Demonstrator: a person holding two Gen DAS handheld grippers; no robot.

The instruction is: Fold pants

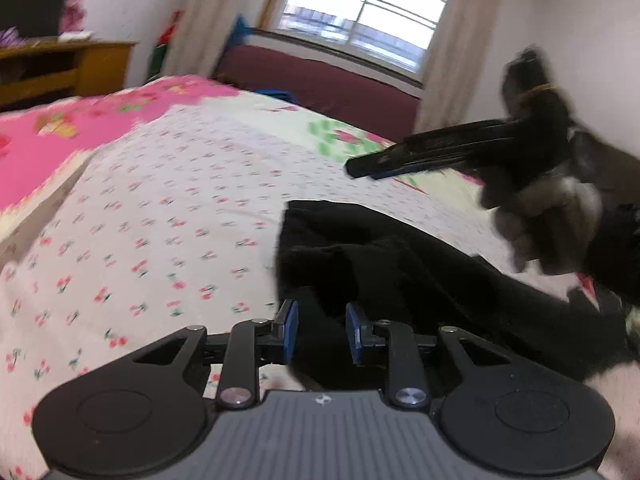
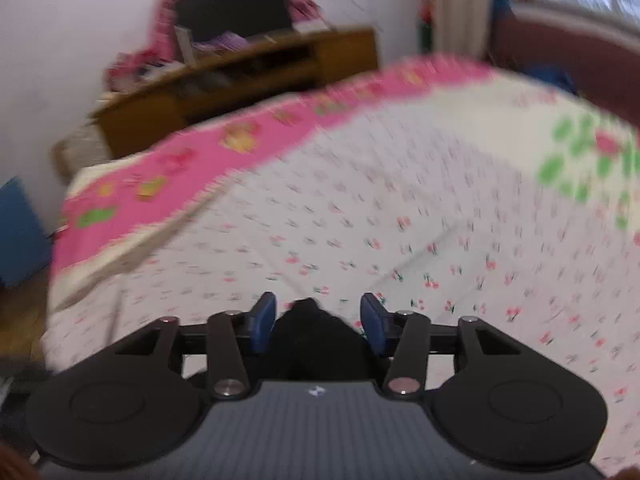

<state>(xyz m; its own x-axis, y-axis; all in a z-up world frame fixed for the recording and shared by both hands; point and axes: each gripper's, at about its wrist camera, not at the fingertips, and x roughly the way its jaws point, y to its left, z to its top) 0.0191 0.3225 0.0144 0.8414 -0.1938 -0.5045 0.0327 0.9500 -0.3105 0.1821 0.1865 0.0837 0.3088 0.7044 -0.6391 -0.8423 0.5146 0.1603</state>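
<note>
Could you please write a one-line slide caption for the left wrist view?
Open left gripper over black pants on the cherry-print bedspread, right gripper raised beyond.

No legible text, label, brand name, number or sign is recorded in either view.

One mark only is noted: a small white emblem (image 1: 321, 399), without lettering, printed at the top centre of the grey ribbed body of the left gripper (image 1: 322, 330). The same emblem (image 2: 317, 391) is borne at the matching place on the right gripper (image 2: 318, 320). Its shape is too small and blurred to be made out.

The printed motifs on the bed sheet (image 1: 160, 216) are floral patterns only; no characters are carried.
</note>
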